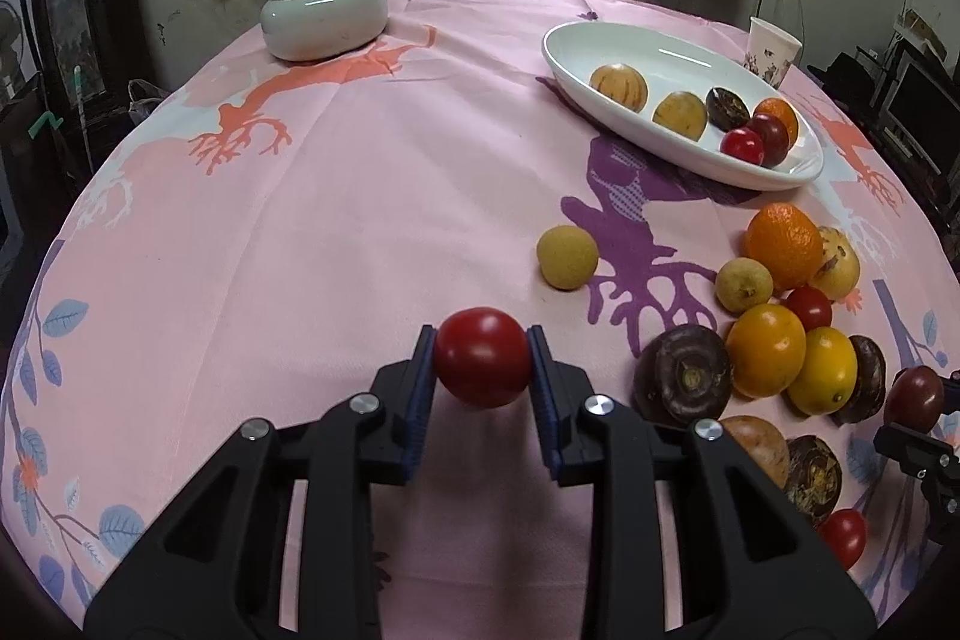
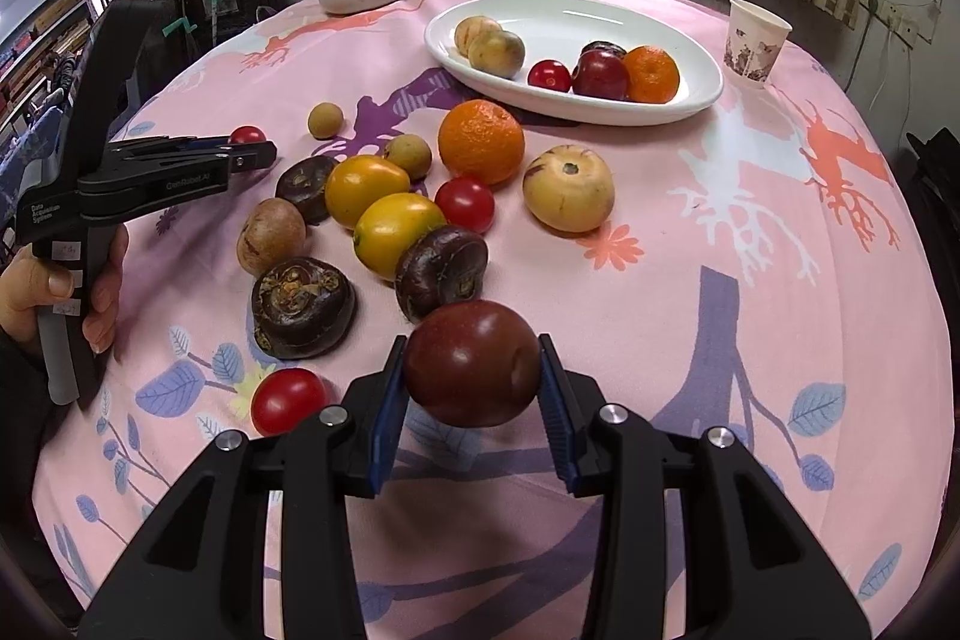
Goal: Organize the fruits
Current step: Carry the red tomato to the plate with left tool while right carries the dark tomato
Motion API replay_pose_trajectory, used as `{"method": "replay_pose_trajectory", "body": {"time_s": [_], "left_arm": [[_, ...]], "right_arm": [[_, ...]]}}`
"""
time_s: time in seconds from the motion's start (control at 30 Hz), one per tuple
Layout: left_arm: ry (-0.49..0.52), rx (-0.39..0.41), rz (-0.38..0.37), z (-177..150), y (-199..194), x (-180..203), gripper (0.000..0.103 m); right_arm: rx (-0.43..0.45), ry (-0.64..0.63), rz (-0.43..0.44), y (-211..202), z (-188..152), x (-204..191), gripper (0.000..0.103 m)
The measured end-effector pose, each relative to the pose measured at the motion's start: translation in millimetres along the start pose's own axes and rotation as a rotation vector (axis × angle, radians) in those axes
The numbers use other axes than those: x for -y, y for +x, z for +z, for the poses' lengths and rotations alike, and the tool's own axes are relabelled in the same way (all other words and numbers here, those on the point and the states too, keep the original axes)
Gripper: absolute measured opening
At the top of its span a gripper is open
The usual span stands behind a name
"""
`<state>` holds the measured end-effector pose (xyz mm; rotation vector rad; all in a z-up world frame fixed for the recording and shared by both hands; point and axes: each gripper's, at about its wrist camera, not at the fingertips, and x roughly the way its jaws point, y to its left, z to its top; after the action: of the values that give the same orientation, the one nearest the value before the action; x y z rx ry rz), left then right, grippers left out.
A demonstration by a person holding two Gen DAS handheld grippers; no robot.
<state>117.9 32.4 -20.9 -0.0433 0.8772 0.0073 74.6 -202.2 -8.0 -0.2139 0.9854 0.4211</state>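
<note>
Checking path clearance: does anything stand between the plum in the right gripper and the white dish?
Yes. The pile of loose fruit lies on the cloth between the plum, held in the right gripper, and the white dish; the large orange sits nearest the dish.

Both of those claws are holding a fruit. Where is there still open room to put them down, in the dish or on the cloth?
The white dish is bare at its far side and middle; its fruit sits along the near rim. The cloth is open between the lidded jar and the left gripper, and, in the right wrist view, right of the pale melon. The fruit pile between the grippers is crowded.
</note>
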Motion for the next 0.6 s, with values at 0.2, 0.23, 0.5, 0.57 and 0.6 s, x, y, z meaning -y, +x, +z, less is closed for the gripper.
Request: {"method": "replay_pose_trajectory", "body": {"time_s": [0.2, 0.23, 0.5, 0.57, 0.6], "left_arm": [[-0.02, 0.027, -0.017, 8, -24, 3, 0.03], [-0.015, 0.037, -0.021, 10, -30, 6, 0.03], [0.065, 0.087, -0.077, 38, -72, 37, 0.03], [0.072, 0.109, -0.096, 52, -78, 44, 0.03], [0.074, 0.114, -0.11, 59, -79, 48, 0.03]], "right_arm": [[0.06, 0.029, 0.014, -11, 4, 7, 0.041], [0.075, 0.039, 0.024, -13, 5, 9, 0.041], [0.18, 0.142, 0.034, -45, 26, 26, 0.041], [0.2, 0.146, 0.027, -53, 37, 33, 0.041], [0.218, 0.156, 0.027, -57, 45, 39, 0.041]]}}
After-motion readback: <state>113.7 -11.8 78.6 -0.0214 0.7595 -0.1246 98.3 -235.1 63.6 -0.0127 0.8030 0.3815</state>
